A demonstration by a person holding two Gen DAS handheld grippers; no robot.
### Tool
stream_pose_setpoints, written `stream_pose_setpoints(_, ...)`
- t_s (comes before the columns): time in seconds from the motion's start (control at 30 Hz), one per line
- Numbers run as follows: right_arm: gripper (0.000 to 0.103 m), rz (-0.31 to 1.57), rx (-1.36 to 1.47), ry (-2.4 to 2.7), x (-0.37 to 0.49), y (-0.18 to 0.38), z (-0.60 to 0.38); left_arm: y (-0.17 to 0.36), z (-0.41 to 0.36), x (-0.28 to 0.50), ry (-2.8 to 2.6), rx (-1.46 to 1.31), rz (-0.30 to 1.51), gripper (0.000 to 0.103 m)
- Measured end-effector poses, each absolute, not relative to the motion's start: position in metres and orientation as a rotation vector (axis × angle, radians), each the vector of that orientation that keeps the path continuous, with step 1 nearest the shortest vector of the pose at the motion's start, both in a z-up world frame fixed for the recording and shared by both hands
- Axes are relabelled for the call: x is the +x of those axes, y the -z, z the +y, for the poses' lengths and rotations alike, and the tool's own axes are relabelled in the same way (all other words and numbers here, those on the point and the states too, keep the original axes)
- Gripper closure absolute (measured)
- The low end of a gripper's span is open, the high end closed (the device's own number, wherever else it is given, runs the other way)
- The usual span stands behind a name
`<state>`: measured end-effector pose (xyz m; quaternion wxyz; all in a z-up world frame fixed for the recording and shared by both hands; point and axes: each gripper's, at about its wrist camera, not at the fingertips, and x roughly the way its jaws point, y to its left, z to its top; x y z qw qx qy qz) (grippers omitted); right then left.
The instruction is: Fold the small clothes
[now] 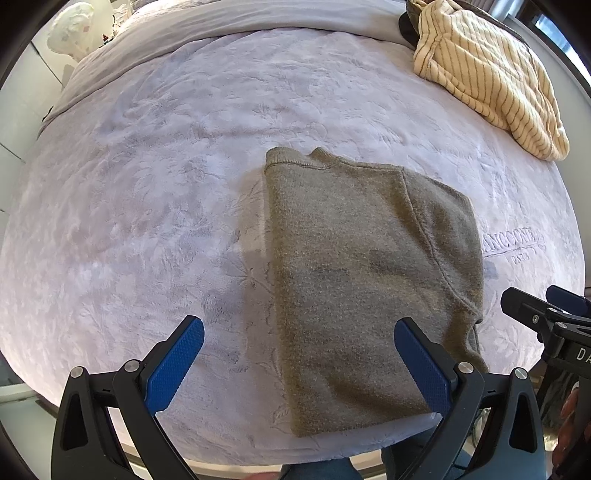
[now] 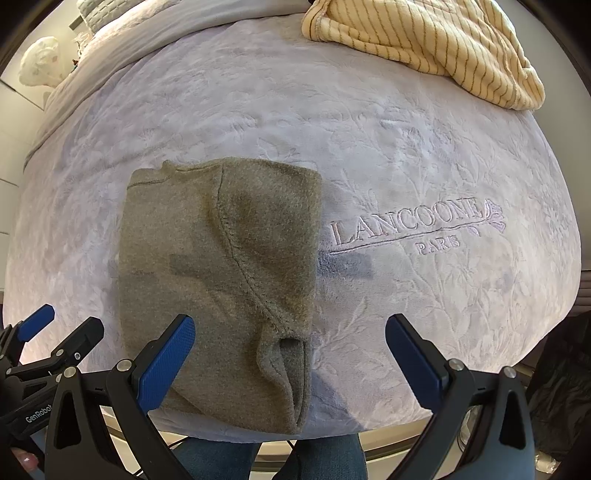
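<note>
An olive-grey knit garment (image 1: 365,280) lies folded lengthwise on the pale lilac blanket (image 1: 147,221), its collar end far from me and its hem at the near edge. My left gripper (image 1: 299,350) hovers open above the garment's near left part, nothing between its blue pads. In the right wrist view the same garment (image 2: 218,280) shows a sleeve seam and a folded cuff near the hem. My right gripper (image 2: 290,345) is open over the garment's near right edge, empty. Each gripper also appears in the other's view: the right one (image 1: 546,314) and the left one (image 2: 48,332).
A cream striped garment (image 1: 487,74) lies crumpled at the far right of the bed (image 2: 424,44). Embroidered lettering (image 2: 410,225) marks the blanket right of the folded piece. A white bust (image 1: 72,29) stands beyond the bed's far left. The person's jeans (image 2: 325,461) show below the bed edge.
</note>
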<state>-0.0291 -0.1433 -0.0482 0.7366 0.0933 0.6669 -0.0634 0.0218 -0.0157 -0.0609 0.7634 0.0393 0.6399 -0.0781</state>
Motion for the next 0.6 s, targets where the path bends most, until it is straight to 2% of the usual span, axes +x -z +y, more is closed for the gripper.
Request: stream_pose_setpoints(0.6, 0.0, 1.477, 0.187, 0.14, -0.0331, 0.0519, -0.1337, 0.0616, -0.0064, 0.0195, 0.159, 0.081, 1.371, 0.0)
